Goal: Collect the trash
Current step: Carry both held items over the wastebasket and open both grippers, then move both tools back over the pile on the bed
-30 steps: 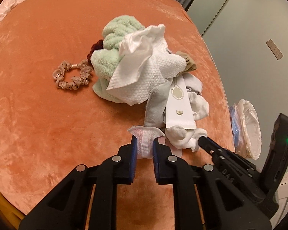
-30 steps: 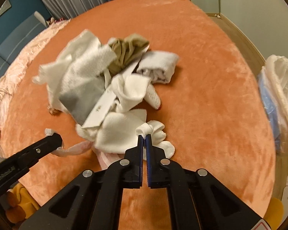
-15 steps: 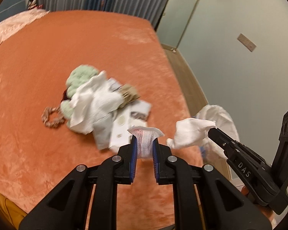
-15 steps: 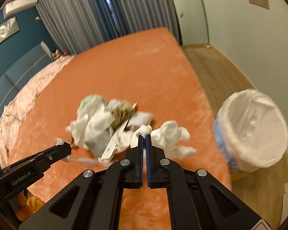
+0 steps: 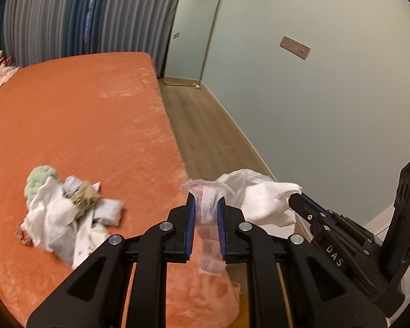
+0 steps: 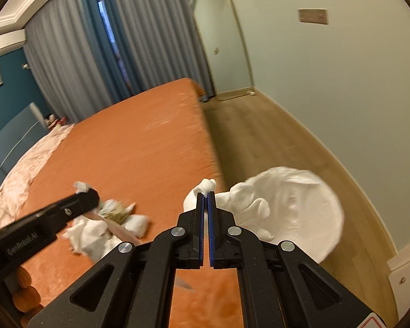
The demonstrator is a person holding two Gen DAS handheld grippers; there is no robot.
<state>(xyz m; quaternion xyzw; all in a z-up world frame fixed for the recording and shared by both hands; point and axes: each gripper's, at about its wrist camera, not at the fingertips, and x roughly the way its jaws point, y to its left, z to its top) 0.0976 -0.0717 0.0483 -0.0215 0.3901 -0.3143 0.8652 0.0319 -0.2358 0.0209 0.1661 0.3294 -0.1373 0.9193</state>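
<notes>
My left gripper (image 5: 205, 205) is shut on a clear mesh-patterned wrapper (image 5: 207, 207) that hangs below the pads, near the bed's right edge. My right gripper (image 6: 205, 195) is shut on a crumpled white tissue (image 6: 246, 195), which dangles above the white-lined bin (image 6: 300, 216) on the floor. From the left wrist view the same tissue (image 5: 268, 202) sticks out of the right gripper (image 5: 296, 201), with the bin liner (image 5: 237, 183) behind it. From the right wrist view the left gripper (image 6: 86, 192) shows at the left with the wrapper's end (image 6: 80, 185).
A pile of white, grey and green cloths and papers (image 5: 65, 213) lies on the orange bed (image 5: 82, 125). Wooden floor (image 6: 259, 136) runs between the bed and the pale wall. A tall mirror (image 5: 191, 35) leans at the far end. Curtains hang behind the bed.
Both grippers rose and swung right, from over the pile to the bed's edge, carrying the wrapper and the tissue. The bin came under the tissue.
</notes>
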